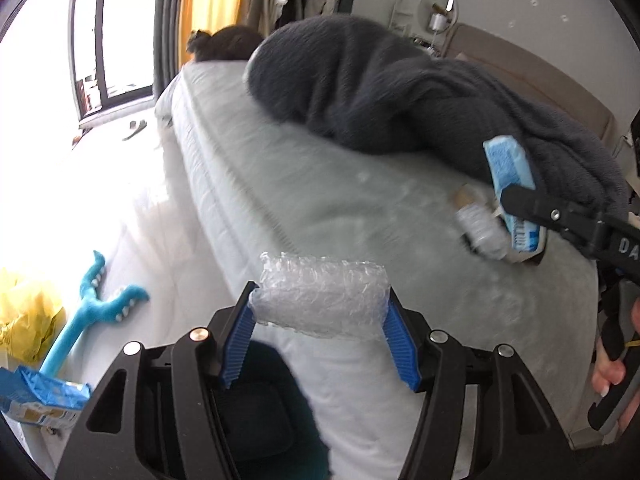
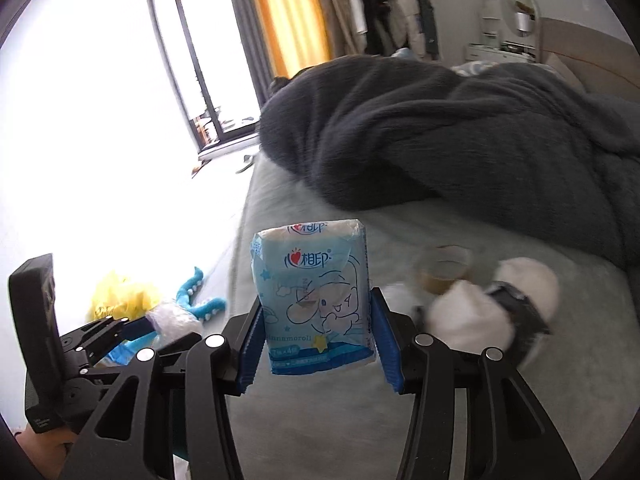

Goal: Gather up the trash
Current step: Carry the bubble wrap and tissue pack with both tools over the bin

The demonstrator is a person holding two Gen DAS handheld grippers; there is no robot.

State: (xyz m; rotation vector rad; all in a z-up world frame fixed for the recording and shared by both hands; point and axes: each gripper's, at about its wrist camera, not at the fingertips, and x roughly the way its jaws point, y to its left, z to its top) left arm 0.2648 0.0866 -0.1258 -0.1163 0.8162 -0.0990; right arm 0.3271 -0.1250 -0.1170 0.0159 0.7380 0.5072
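I am pinching a wad of bubble wrap (image 1: pixel 320 300) between my left gripper's (image 1: pixel 320 320) blue pads, holding it above the edge of the bed (image 1: pixel 320 184). My right gripper (image 2: pixel 318 336) is clamping a blue tissue pack (image 2: pixel 316 296) upright over the mattress, near a dark blanket (image 2: pixel 440 132).

On the light blue plastic tissue pack (image 2: pixel 316 300) that my right gripper (image 2: pixel 318 344) clamps, I read the brand "相印" beside a red heart, printed mid-pack and again cropped at the top edge. Lower down runs "innamoroll", its first letter hidden; the line below is too small. From my left camera, the right gripper's black body (image 1: pixel 624 246) shows "DA".
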